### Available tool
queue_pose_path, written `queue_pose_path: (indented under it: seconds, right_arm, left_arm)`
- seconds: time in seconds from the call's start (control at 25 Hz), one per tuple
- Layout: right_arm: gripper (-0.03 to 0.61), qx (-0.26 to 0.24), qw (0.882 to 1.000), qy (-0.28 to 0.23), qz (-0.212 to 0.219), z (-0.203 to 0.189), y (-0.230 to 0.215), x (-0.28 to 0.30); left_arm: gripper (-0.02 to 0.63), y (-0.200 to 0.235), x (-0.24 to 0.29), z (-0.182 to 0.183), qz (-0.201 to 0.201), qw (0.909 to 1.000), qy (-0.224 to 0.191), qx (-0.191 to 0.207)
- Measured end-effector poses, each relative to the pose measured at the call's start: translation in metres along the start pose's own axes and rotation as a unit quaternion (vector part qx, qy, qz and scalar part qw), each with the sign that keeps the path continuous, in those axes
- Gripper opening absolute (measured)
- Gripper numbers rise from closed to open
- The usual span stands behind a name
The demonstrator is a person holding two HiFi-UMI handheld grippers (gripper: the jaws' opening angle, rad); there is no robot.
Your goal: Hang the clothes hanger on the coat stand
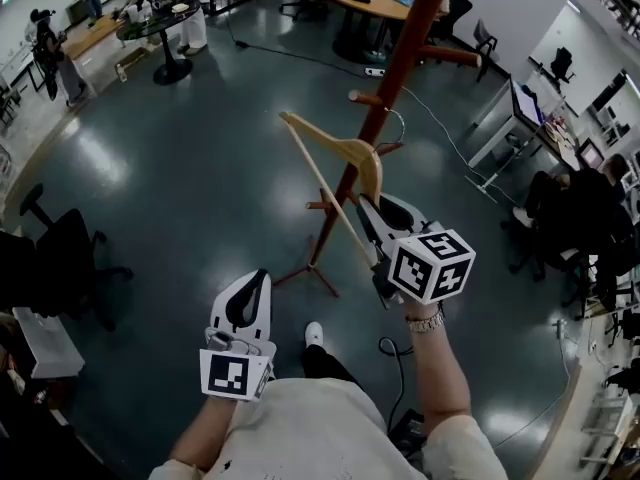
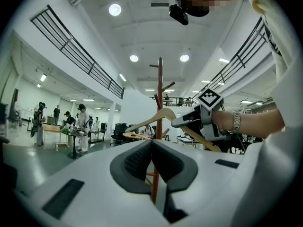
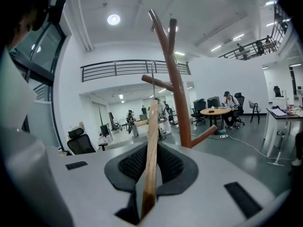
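While the right gripper clamps its dark ribbed pads on one arm of the pale, smooth wooden clothes hanger, the hanger sits raised just beside the reddish-brown wooden coat stand — its thin wire hook near the pole, contact unclear. The left gripper hangs low, jaws together on nothing — a black-and-white square marker shows on its cube.

Wooden hanger: one. Coat stand: one. Tools: two, left tool and right tool. Wristwatch: one. White shoe: one.
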State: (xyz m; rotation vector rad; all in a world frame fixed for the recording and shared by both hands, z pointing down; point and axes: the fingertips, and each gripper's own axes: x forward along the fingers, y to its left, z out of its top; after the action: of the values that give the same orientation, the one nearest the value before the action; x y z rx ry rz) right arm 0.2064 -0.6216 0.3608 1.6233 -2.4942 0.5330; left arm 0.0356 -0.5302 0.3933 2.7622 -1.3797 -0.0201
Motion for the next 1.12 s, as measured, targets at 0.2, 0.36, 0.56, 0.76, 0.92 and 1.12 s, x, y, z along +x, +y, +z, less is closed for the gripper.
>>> queue_pose_path:
  seconds: [0.2, 0.36, 0.56, 0.76, 0.92, 1.12]
  right_arm:
    - [0.067, 0.001, 0.999, 0.014, 0.029, 0.013, -0.034, 0.031]
    - [0.067, -0.021, 0.998, 0.028, 0.054, 0.016, -0.045, 0.049]
    - [0.067, -0.026, 0.996, 0.041, 0.079, 0.012, -0.051, 0.063]
    - [0.069, -0.033, 0.995, 0.046, 0.082, 0.003, -0.057, 0.065]
    - [0.069, -0.039, 0.995, 0.037, 0.08, -0.002, -0.063, 0.065]
    - [0.069, -0.046, 0.994, 0.027, 0.093, -0.001, -0.069, 0.063]
  left_arm:
    - [0.012, -0.005, 0.036, 0.0, 0.034, 0.9994, 0.003, 0.0]
    - [0.012, -0.013, 0.055, -0.001, 0.055, 0.9985, 0.0, -0.003]
    - [0.012, -0.021, 0.072, -0.001, 0.071, 0.9975, -0.003, -0.005]
    - [0.012, -0.025, 0.079, -0.001, 0.081, 0.9966, -0.003, -0.01]
    - [0.012, -0.03, 0.085, -0.008, 0.085, 0.9963, 0.002, -0.008]
    - [0.012, -0.039, 0.09, -0.008, 0.088, 0.996, -0.003, -0.009]
